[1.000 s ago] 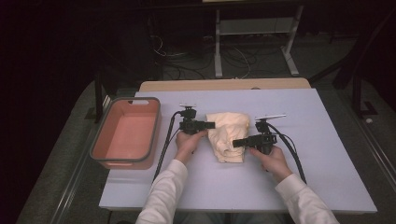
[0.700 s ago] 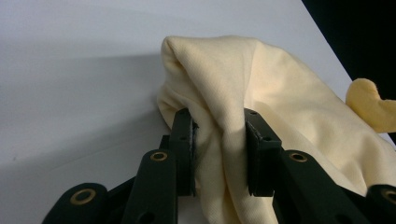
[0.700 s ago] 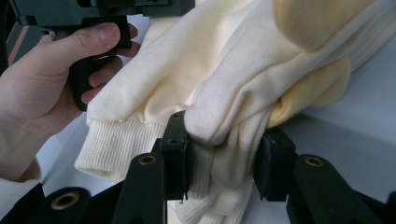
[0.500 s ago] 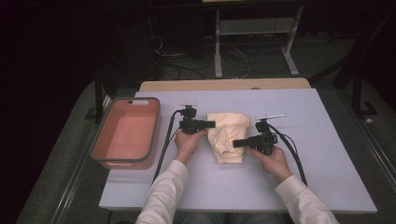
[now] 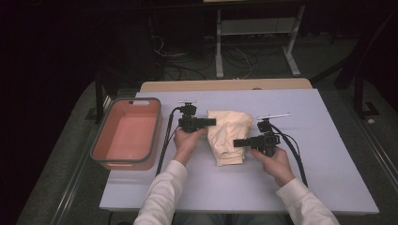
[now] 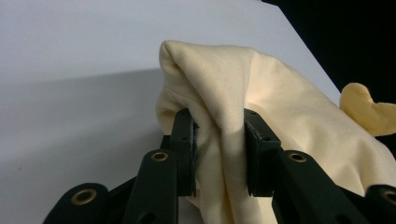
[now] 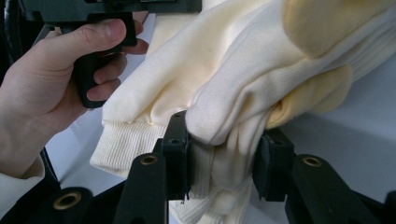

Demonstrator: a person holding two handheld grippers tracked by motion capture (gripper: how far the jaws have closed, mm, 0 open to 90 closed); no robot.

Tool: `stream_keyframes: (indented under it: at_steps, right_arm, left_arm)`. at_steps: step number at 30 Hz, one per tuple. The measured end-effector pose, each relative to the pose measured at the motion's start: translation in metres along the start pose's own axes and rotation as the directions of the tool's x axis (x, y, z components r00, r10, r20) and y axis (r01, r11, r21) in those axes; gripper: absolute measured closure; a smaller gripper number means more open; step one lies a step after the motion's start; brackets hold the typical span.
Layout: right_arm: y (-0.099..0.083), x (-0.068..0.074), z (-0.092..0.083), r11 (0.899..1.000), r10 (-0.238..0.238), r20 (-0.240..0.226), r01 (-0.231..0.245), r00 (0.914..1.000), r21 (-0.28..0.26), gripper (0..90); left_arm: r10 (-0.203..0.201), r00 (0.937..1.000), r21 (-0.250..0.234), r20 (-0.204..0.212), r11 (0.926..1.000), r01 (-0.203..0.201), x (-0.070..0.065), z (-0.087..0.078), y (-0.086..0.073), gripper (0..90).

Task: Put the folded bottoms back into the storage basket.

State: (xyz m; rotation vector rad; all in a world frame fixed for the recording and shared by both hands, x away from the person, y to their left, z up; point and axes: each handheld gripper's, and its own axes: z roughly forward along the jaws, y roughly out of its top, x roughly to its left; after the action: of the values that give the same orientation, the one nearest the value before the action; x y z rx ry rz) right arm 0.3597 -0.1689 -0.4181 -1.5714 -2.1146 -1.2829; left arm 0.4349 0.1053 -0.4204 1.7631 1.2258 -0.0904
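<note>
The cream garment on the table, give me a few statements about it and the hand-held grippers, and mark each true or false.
1. Both hand-held grippers clamp the garment. True: the left gripper and the right gripper each pinch its fabric.
2. The garment lies in the bin. False: it is on the table, right of the bin.
3. The bin holds folded clothes. False: nothing lies in it.
4. Ribbed cuffs show in the right gripper view. True.

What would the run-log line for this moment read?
left gripper: shut on cream garment | right gripper: shut on garment's ribbed edge | garment: on table, bunched | bin: empty, left
</note>
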Motion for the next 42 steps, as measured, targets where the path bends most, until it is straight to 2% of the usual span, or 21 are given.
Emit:
stream_keyframes:
  at_steps: [11,20,32,36,42]
  right_arm:
    - [0.004,0.011,-0.010,1.000,-0.013,0.004,0.013,0.9999,-0.009,61.4]
    - [0.010,0.023,-0.013,0.999,-0.031,0.001,0.031,0.9995,-0.017,61.4]
    - [0.018,0.039,-0.012,0.999,-0.046,0.002,0.046,0.9990,-0.017,61.3]
    - [0.021,0.045,-0.013,0.998,-0.054,0.003,0.054,0.9985,-0.015,61.3]
    - [0.025,0.052,-0.016,0.998,-0.065,0.001,0.065,0.9979,-0.025,61.3]
  left_arm:
    - [0.029,0.9996,-0.016,0.004,0.9995,-0.028,-0.011,-0.012,0.008,68.7]
    - [0.050,0.9987,-0.024,0.001,0.9984,-0.050,-0.014,-0.027,0.014,68.8]
    - [0.053,0.9986,-0.049,-0.005,0.9974,-0.054,-0.014,-0.044,0.020,68.9]
    - [0.043,0.9990,-0.059,0.008,0.9973,-0.042,-0.014,-0.050,0.021,69.0]
    - [0.055,0.9984,-0.071,0.011,0.9960,-0.054,-0.017,-0.060,0.027,69.1]
